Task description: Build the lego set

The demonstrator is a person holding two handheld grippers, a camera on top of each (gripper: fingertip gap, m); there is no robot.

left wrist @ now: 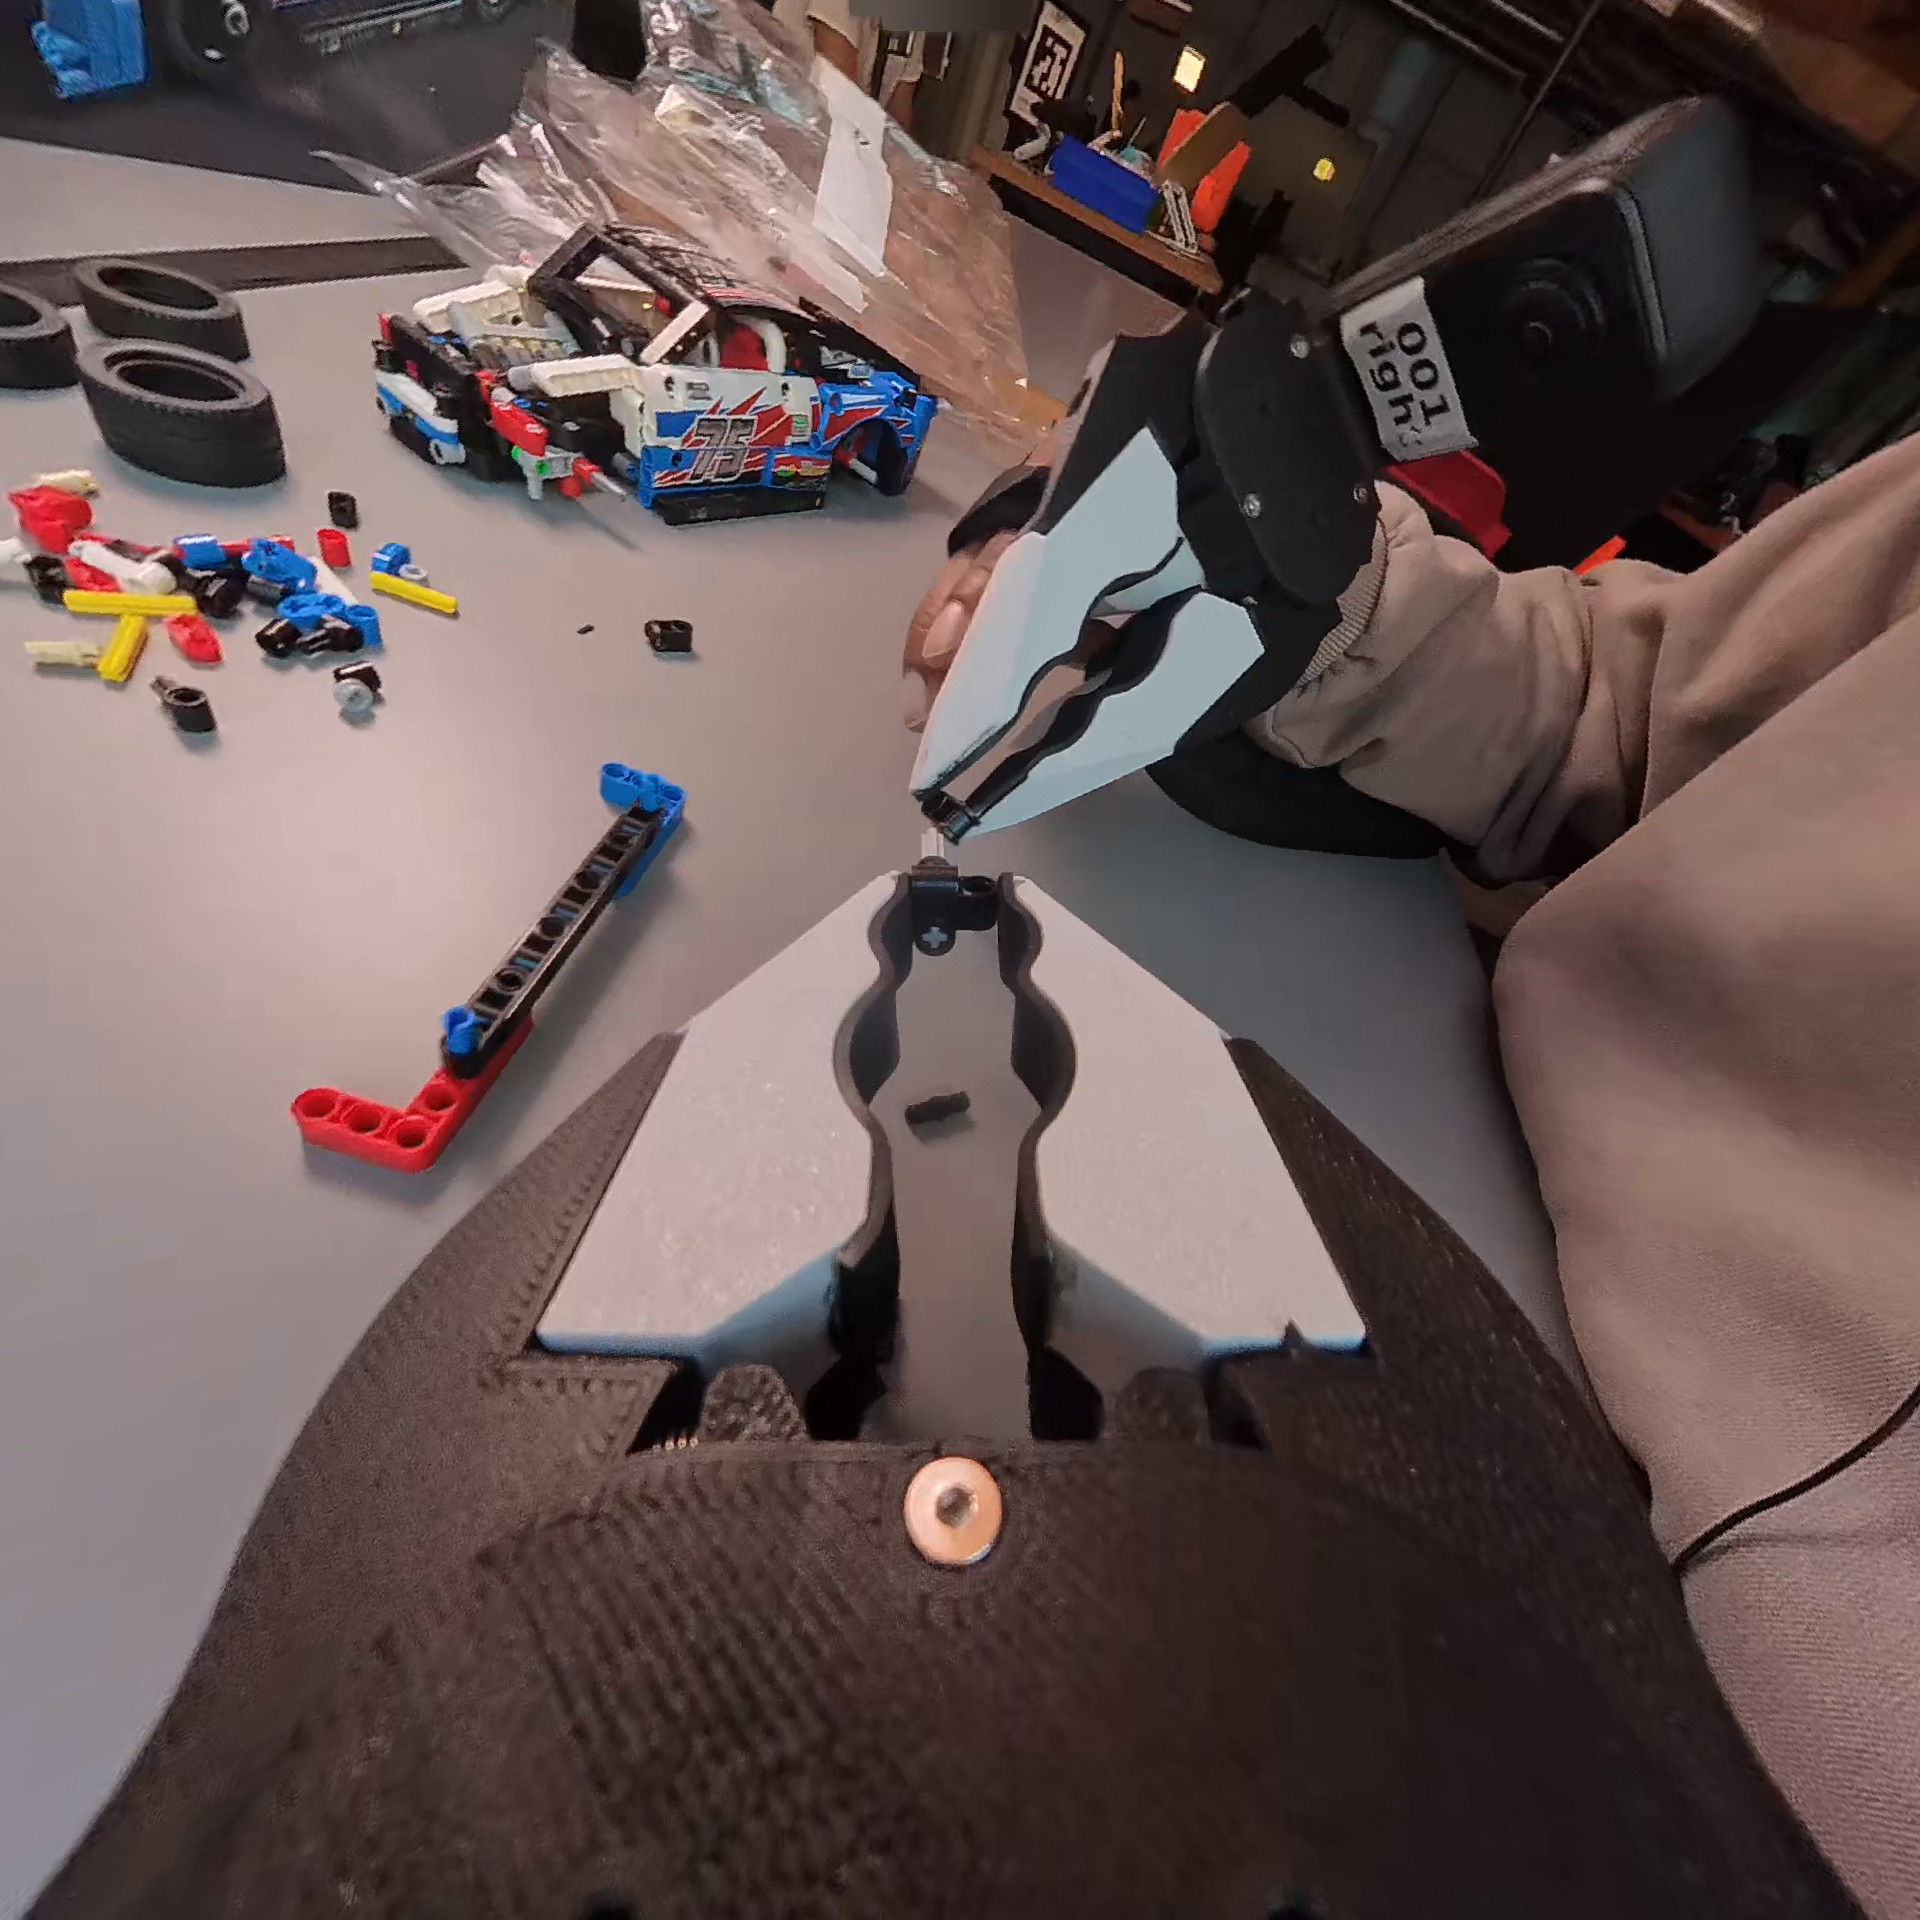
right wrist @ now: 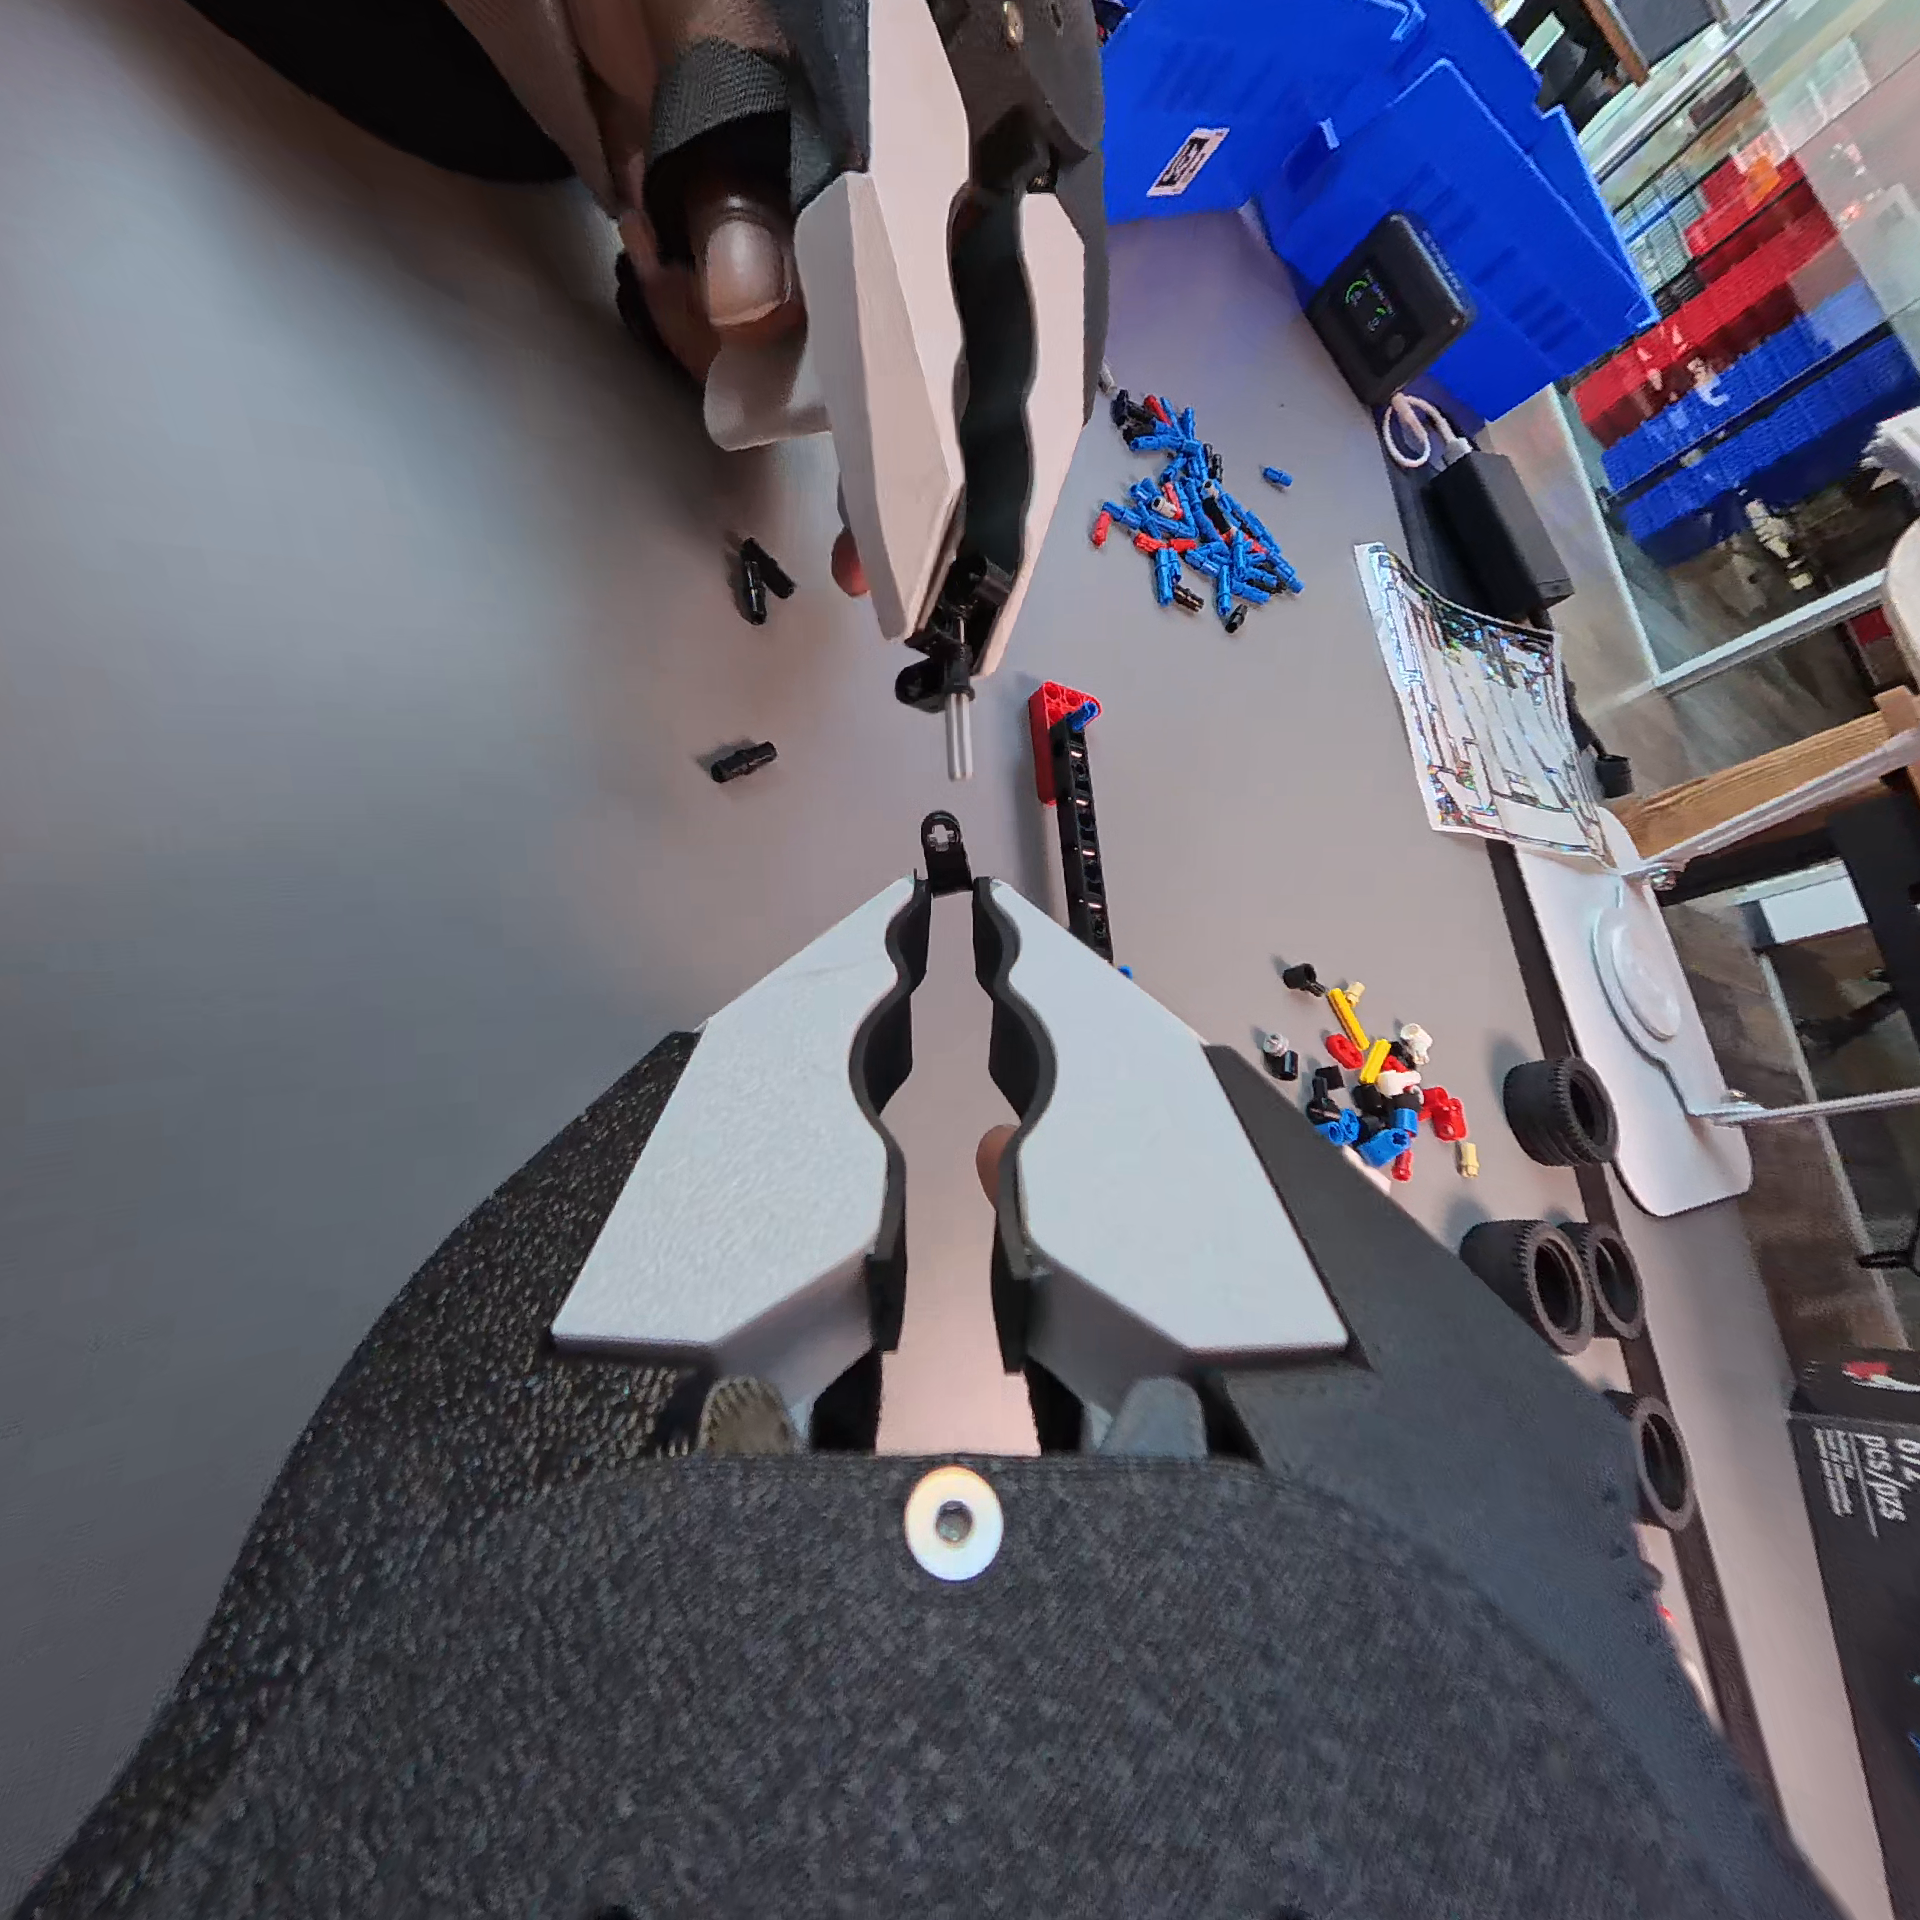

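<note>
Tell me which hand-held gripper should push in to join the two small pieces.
Probably the right hand-held gripper: its black cross-hole connector sits free just short of the grey axle projecting from the left hand-held gripper's black connector piece.

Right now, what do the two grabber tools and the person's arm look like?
Each gripper, left and right, has two pale grey wedge-shaped fingers with wavy black inner pads, set in a rough black printed body with a silver screw. The right one carries a white label and a black camera housing. The arm wears a beige sleeve, and a thin black cable trails beside it.
</note>
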